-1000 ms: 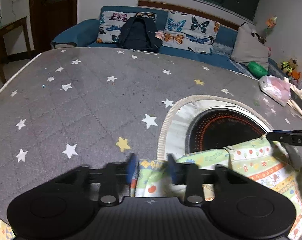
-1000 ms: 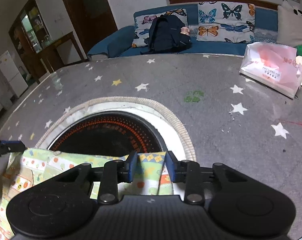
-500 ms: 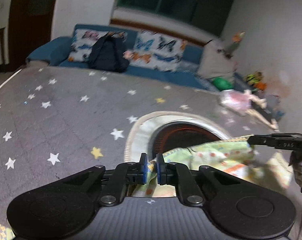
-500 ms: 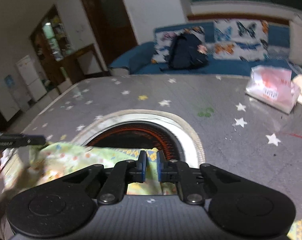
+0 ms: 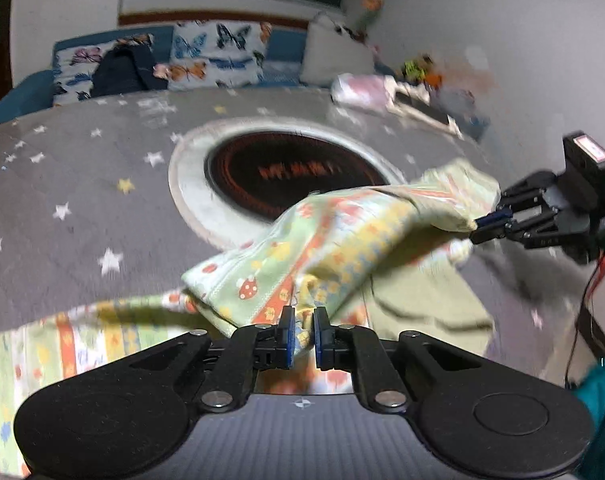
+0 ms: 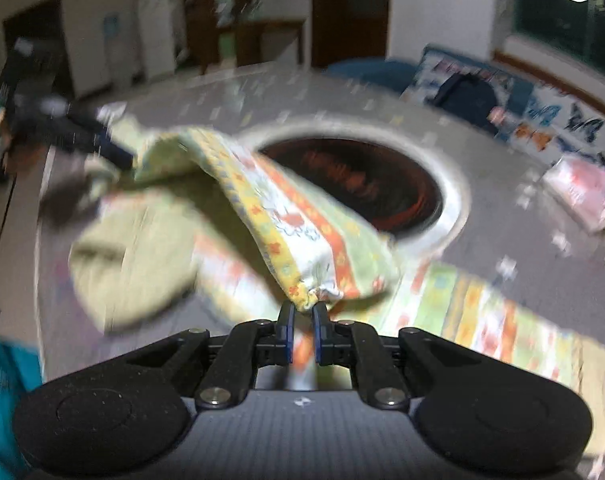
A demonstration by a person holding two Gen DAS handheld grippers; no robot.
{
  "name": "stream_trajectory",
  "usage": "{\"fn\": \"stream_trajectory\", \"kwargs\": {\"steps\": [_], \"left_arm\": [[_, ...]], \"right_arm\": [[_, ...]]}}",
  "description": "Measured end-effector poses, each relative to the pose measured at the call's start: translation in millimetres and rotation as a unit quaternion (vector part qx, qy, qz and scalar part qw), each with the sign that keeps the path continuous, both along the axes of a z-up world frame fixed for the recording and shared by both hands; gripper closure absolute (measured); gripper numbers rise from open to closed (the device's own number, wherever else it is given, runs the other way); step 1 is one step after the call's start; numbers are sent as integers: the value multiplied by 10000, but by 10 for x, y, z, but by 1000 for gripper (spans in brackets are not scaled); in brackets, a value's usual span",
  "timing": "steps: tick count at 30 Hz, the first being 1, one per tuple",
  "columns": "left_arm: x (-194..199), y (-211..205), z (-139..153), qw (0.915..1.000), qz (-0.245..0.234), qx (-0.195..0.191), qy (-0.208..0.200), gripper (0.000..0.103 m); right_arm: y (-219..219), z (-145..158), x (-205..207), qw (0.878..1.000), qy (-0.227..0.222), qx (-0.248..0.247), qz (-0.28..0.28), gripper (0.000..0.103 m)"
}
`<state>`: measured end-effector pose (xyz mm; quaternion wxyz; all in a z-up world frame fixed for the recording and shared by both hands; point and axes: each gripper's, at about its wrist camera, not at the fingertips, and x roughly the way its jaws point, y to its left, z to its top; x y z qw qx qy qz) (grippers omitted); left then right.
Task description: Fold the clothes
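A light green patterned garment (image 5: 342,236) with orange and yellow stripes hangs lifted above the grey star-print table (image 5: 70,184). My left gripper (image 5: 301,322) is shut on one of its corners at the bottom centre of the left wrist view. At that view's right edge, the right gripper (image 5: 480,228) pinches the opposite corner. In the right wrist view the garment (image 6: 294,216) stretches from my right gripper (image 6: 302,314), shut on a bunched corner, to the left gripper (image 6: 122,156) at upper left. The rest of the cloth lies on the table below.
A round dark burner with a pale ring (image 5: 290,168) is set in the middle of the table. A pink tissue pack (image 6: 578,188) lies at the far side. A blue sofa with butterfly cushions and a dark backpack (image 5: 122,72) stands behind.
Both grippers went from open around the garment's far edge to shut on it. They have lifted it off the table and swung toward each other; the views are motion-blurred.
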<state>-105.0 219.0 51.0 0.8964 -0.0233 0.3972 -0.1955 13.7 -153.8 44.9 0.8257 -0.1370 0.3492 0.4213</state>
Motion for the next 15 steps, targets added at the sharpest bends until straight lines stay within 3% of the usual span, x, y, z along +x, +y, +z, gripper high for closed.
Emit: {"fn": "stream_trajectory", "kwargs": {"steps": [5,9,11,13,15], "left_arm": [[-131,181,130,9991,-126,-285,-297,84],[-95,308,249,9971,418,-324,-553,70],[-12,346,226,9953,796,-286,-478,64],[68,342,172,9941,991,-252,-370,50],[133,329,106,9931,1122,-191,-273,49]], "right_arm": [[-136,-58,-86,9994,241,-223,114,88],[-270,48,13,9989,382,129,-246,85],[-306,64,104,9969,496,361,-488,80],[-313,60,183,9942,635,563,-663,76],[-303,42,249,9915,755,693,-800,72]]}}
